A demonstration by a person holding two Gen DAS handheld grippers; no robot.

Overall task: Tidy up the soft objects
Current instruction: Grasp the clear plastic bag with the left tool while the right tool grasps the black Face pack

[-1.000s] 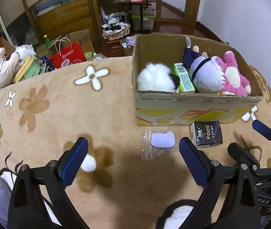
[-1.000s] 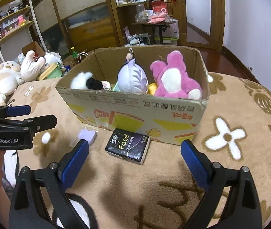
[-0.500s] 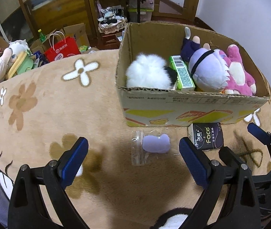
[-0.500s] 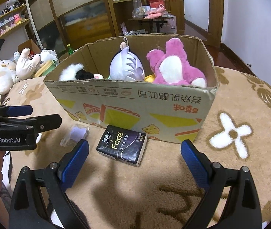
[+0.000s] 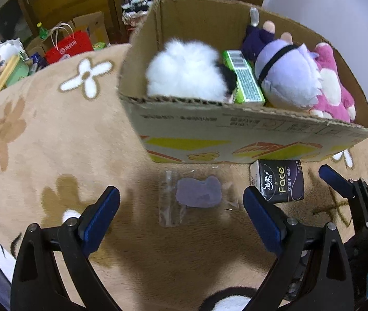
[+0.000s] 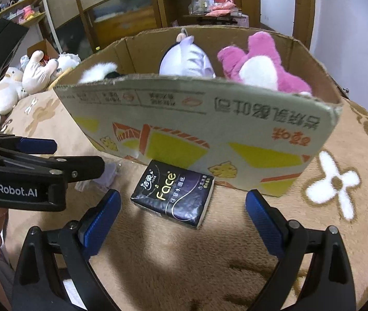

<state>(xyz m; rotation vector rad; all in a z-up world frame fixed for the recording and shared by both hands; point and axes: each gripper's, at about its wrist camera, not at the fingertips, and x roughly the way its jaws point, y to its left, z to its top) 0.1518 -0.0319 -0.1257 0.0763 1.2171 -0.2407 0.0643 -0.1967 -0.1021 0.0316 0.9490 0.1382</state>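
A purple cat-shaped pad in a clear bag (image 5: 199,191) lies on the brown blanket, just ahead of my open left gripper (image 5: 181,207) and between its fingers' line. A black "Face" tissue pack (image 6: 173,197) (image 5: 281,181) lies against the cardboard box (image 6: 210,132) (image 5: 235,134), just ahead of my open right gripper (image 6: 182,208). The box holds a white fluffy toy (image 5: 186,72), a green carton (image 5: 246,80), a lilac plush (image 5: 290,77) and a pink plush (image 6: 259,64). Neither gripper holds anything.
The flowered blanket (image 5: 41,134) covers the whole surface. Plush toys (image 6: 36,75) lie at its far left edge. A red paper bag (image 5: 68,45), boxes and wooden shelving stand beyond. My left gripper's body (image 6: 23,178) crosses the right wrist view, held by a hand.
Both grippers have moved forward and lower toward the box. The bagged pad and the tissue pack now sit much closer to the fingertips. Both stay open.
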